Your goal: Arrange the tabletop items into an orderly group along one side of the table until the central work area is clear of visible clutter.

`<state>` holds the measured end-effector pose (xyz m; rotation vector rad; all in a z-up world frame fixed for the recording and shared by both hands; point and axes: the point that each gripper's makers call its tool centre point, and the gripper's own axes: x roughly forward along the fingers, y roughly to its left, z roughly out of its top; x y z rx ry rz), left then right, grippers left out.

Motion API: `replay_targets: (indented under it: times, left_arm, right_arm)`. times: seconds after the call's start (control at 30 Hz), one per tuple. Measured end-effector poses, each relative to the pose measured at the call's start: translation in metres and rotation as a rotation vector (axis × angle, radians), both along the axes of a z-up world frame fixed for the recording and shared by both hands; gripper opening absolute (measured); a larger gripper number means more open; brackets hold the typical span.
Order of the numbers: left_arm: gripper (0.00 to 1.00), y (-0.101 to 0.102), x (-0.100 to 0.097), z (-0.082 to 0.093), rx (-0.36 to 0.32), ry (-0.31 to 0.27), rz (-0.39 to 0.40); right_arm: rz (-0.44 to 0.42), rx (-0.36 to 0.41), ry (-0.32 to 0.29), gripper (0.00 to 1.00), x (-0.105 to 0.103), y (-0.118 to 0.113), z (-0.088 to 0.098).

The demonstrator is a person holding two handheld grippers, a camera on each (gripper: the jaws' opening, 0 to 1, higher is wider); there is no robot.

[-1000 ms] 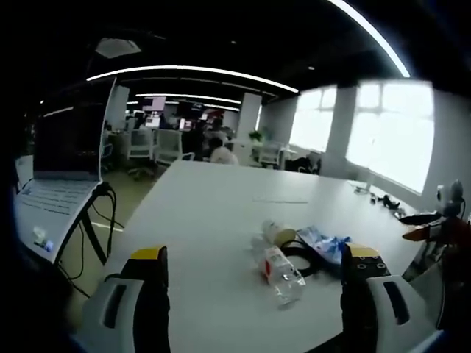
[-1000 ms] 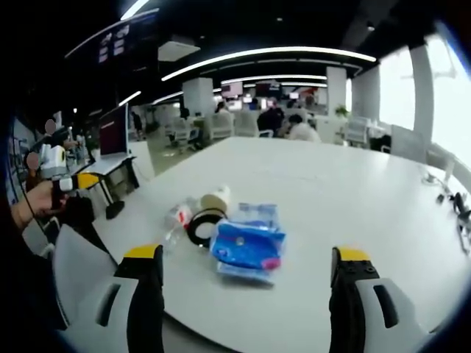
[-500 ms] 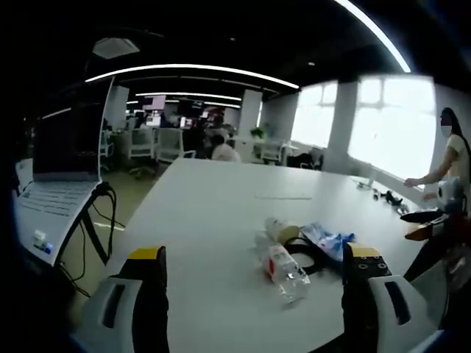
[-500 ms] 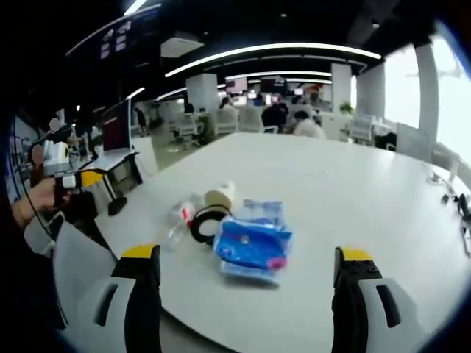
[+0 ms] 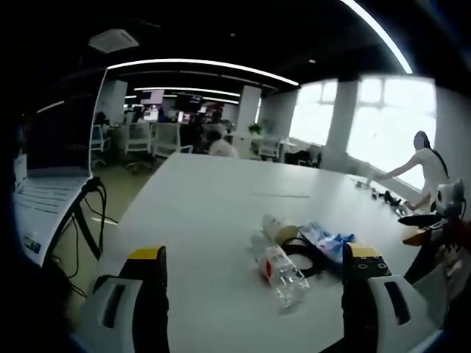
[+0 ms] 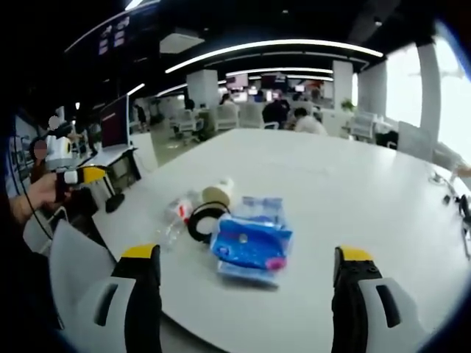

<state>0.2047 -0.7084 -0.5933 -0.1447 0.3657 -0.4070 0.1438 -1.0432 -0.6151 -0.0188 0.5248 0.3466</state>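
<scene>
a white bench (image 6: 353, 191) is filling an open office. both the left gripper (image 5: 254, 294) and right gripper (image 6: 246, 294) are hovering with jaws released, nothing between them. just beyond, a blue packet (image 6: 250, 243), black tape ring (image 6: 202, 218), clear bottle (image 5: 283, 272) and paper roll (image 6: 215, 195) are lying clustered near the bench's edge.

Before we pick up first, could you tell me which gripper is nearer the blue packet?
Right. The blue packet lies straight ahead between the right gripper jaws; for the left gripper, it lies off beside its right jaw, past the bottle.
</scene>
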Motion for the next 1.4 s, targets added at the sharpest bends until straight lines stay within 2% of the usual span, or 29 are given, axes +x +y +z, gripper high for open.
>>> replay_targets:
  times: [0.5, 0.93, 1.4]
  left_arm:
    - [0.97, -0.015, 0.026, -0.022, -0.003, 0.040, -0.018]
    - [0.95, -0.035, 0.041, -0.046, 0.006, 0.091, -0.052]
    - [0.93, -0.052, 0.061, -0.070, 0.005, 0.141, -0.083]
  right_arm:
    - [0.019, 0.020, 0.001, 0.95, 0.025, 0.003, -0.014]
    - [0.040, 0.021, 0.028, 0.95, 0.034, 0.005, -0.034]
    - [0.076, 0.014, 0.043, 0.94, 0.048, 0.013, -0.045]
